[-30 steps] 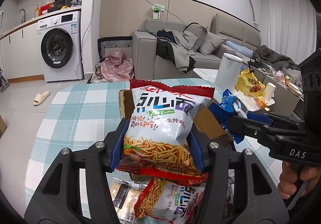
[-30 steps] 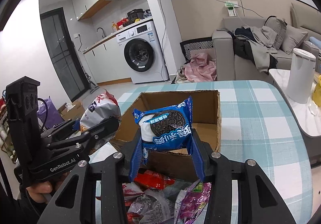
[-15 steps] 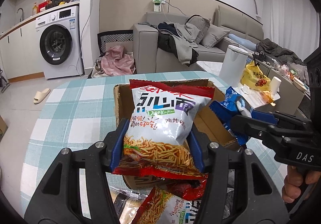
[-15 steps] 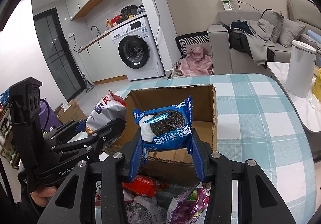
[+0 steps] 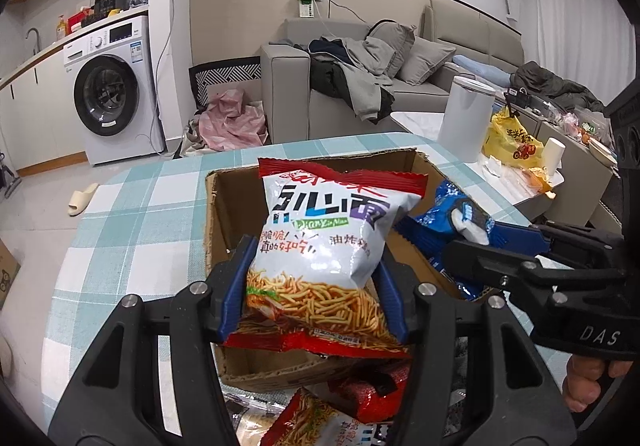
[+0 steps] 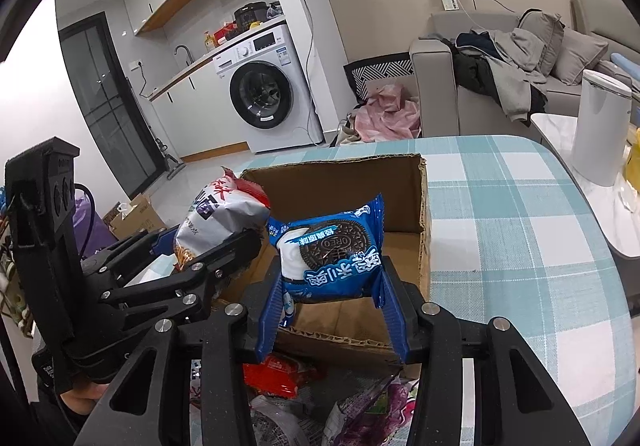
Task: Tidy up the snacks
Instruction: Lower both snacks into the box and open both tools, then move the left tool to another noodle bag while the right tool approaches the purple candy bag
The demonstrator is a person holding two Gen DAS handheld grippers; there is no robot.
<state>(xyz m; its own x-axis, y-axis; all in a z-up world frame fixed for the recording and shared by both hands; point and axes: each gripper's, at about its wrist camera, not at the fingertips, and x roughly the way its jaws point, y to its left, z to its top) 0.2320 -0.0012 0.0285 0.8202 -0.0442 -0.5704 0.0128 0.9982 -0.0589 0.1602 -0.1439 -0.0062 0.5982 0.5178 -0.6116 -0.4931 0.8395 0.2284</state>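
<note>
With the left gripper (image 5: 314, 296) clamped on the noodle snack bag (image 5: 328, 242) and the right gripper (image 6: 330, 310) clamped on the Oreo pack (image 6: 332, 250), both above the cardboard box (image 6: 404, 182), lower each inside before releasing.

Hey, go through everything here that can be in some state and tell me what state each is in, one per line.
Left tongs: shut on the white and red noodle snack bag.
White and red noodle snack bag: held upright over the box.
Right tongs: shut on the blue Oreo packet.
Blue Oreo packet: held above the box, print upside down.
Brown cardboard box: open at the top, nothing seen on its visible floor.
White washing machine: door closed.
</note>
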